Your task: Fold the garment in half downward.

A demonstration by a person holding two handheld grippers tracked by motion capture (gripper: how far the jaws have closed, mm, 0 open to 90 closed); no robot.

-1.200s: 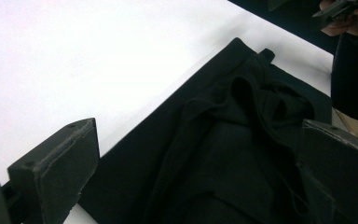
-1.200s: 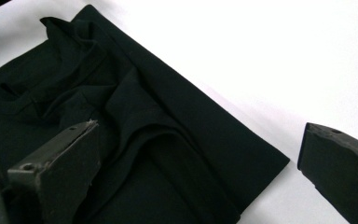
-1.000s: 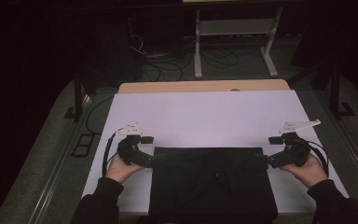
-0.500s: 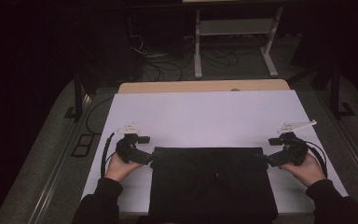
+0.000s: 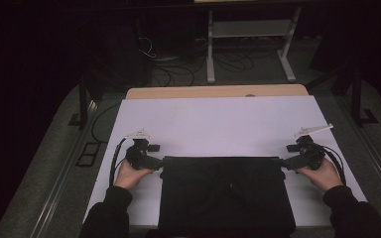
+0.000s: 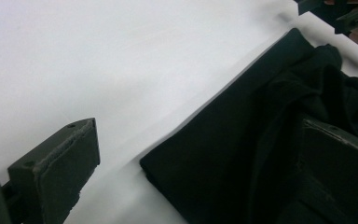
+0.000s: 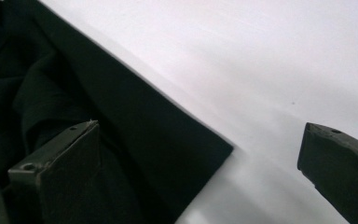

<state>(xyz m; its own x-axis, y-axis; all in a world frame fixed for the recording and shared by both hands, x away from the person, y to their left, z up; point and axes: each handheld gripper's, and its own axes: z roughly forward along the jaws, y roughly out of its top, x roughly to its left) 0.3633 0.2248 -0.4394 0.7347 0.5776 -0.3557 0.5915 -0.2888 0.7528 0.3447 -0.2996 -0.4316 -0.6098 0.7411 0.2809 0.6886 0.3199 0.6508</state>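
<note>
Left gripper [image 5: 151, 159]: jaws apart, straddling the far left corner of the black cloth [image 5: 225, 196]. In the left gripper view one jaw rests over the bare white tabletop [image 6: 121, 60] and the other lies over the cloth [image 6: 261, 154], with the cloth's corner between them. The other gripper [image 6: 340, 11] appears beyond the cloth's far end, at the top right of that view.

Right gripper [image 5: 292, 162]: jaws apart, straddling the far right corner of the cloth. In the right gripper view one jaw sits over the cloth [image 7: 98, 116] and the other over the white tabletop [image 7: 261, 60]; the corner lies in the gap. Whether either jaw touches the fabric cannot be told from these dim views.

Cloth: a dark, roughly rectangular piece lying flat on the near middle of the tabletop [image 5: 218, 124], its near edge at the tabletop's near edge; folds and wrinkles show toward its centre.

Hands: the left hand [image 5: 129, 173] grips its gripper just left of the cloth, the right hand [image 5: 322, 174] just right of it; dark sleeves enter from below.

Beyond the cloth: a bare wooden strip [image 5: 218, 91] borders the tabletop's far edge; farther off, a metal stand [image 5: 250, 47] and cables [image 5: 178, 74] lie on the dim floor.
</note>
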